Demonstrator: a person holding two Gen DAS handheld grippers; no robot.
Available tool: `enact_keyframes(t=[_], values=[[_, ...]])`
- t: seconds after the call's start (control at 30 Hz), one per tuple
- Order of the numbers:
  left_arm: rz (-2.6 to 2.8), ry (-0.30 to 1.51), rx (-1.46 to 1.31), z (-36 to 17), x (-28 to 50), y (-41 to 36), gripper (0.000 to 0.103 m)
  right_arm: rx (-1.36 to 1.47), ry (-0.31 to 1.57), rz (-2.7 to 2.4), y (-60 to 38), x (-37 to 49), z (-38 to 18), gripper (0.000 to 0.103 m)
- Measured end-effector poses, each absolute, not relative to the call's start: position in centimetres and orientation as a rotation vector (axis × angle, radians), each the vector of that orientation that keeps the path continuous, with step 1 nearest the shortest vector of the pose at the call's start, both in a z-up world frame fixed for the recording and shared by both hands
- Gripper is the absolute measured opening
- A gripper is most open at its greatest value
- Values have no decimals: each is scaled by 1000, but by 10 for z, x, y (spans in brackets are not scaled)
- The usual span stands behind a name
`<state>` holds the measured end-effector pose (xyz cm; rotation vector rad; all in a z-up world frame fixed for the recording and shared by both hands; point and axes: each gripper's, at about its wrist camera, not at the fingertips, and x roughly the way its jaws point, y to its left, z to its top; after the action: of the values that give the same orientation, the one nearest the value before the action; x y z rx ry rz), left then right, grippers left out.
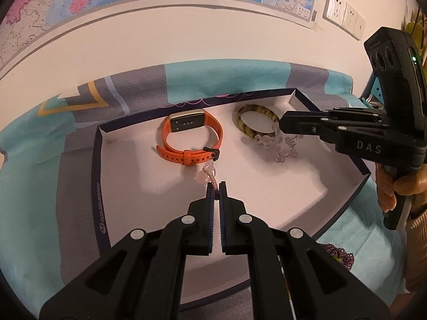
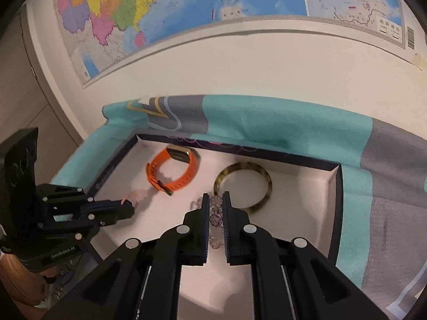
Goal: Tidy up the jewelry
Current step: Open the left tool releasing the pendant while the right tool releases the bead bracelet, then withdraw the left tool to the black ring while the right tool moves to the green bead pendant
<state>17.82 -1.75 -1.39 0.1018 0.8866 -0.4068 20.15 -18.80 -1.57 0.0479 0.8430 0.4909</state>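
Pinching a braided pink cord point(image 1: 212, 180), left gripper point(image 1: 216, 190); right gripper point(image 2: 215, 202) clamps clear glassy beads point(image 2: 215, 214).

Part of the clear bead bracelet point(image 2: 215, 222) is hidden between the right gripper point(image 2: 215, 202) pads. The pink cord point(image 1: 213, 184) is lost inside the left gripper point(image 1: 216, 190). The map point(image 2: 186, 5) is cut off at the top edge, its print too small to read. The beaded thing point(image 1: 340, 257) is mostly covered.

The right gripper point(image 2: 215, 200) clamps a clear bead bracelet point(image 2: 215, 217) above the white box point(image 2: 336, 186).
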Motion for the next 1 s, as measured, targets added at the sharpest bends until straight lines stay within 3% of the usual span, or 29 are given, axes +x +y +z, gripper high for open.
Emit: enact_keyframes(t=[0.33,0.43,0.57,0.8,1.0], values=[[-370,933,94,-23,188,-19,8,11,863,463,-183,205,-28,9],[-367,925,82,-22,189,-17,8,16,855,439,-188,204,-27,16],[-340,898,62,-16,186,-10,37,29,826,415,-197,197,-20,25],[-323,828,26,5,162,7,47,34,787,437,-206,160,-4,34],[-340,752,28,24,121,16,53,-38,748,505,-198,108,10,35]])
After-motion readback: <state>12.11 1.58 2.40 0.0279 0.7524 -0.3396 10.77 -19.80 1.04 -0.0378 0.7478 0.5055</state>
